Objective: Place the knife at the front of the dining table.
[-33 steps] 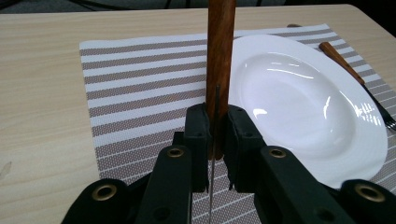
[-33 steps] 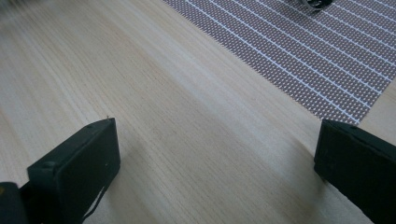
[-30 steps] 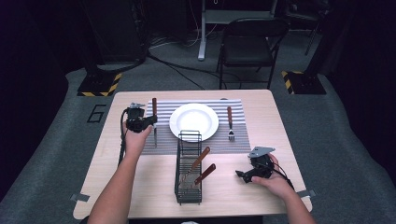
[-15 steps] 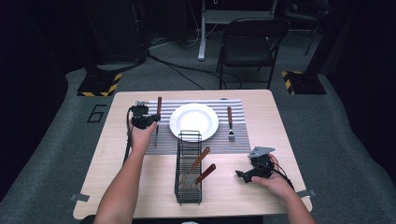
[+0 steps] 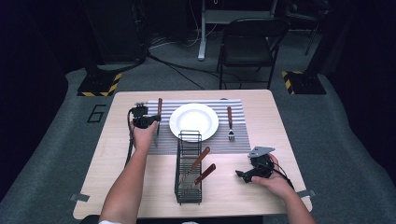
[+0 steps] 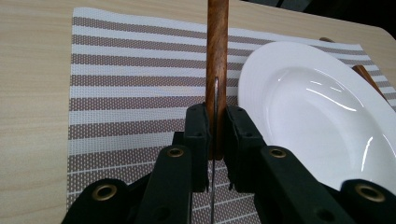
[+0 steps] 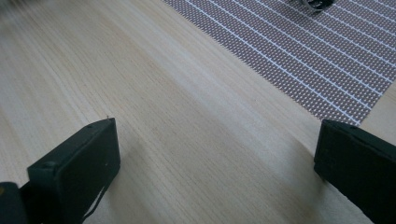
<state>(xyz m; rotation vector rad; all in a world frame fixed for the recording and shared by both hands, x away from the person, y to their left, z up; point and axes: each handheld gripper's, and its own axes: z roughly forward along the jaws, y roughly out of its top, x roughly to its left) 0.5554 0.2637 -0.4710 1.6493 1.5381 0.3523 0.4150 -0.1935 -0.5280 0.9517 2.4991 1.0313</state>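
Left gripper (image 6: pixel 215 135) jaws clenched on knife (image 6: pixel 217 70), right gripper (image 7: pixel 217 154) jaws released.

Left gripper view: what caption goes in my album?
Left gripper clamps a wooden-handled knife beside a white plate.

Each black hand-held gripper (image 5: pixel 148 119) has brass-ringed screw holes and a trailing black cable; the right one (image 5: pixel 254 171) carries a grey three-cornered plate.
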